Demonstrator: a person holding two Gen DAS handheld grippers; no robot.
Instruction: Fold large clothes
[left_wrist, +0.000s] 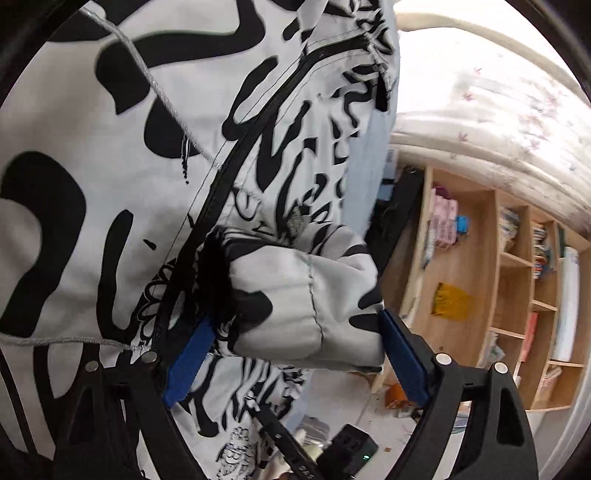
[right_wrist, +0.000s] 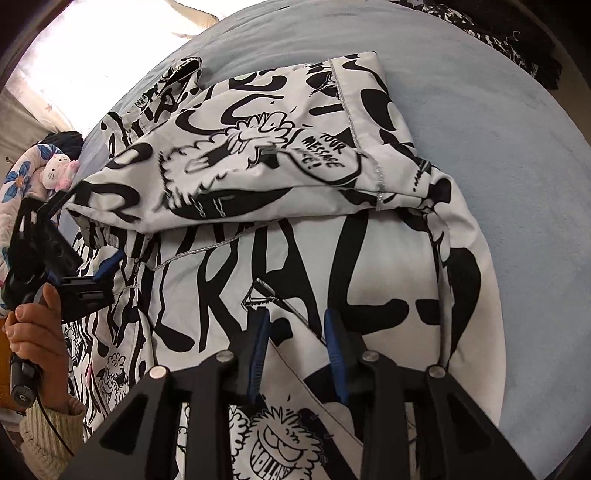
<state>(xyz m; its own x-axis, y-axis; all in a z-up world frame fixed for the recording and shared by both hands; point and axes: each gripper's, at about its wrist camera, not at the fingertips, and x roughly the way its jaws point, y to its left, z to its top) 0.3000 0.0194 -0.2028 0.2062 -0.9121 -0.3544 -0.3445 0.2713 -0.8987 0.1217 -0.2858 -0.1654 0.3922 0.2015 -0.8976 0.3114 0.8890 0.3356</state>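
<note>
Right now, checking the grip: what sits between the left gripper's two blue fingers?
The jacket's bunched sleeve cuff fills the gap of the left gripper; the left wrist view shows it.

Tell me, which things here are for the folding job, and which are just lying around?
For the job:
- white jacket with black drawings
- its sleeve cuff, between the open left tongs
- right tongs, over the jacket
- blue bed cover under it

Just lying about:
- cat plush toy
- wooden bookshelf
- dark clothing
</note>
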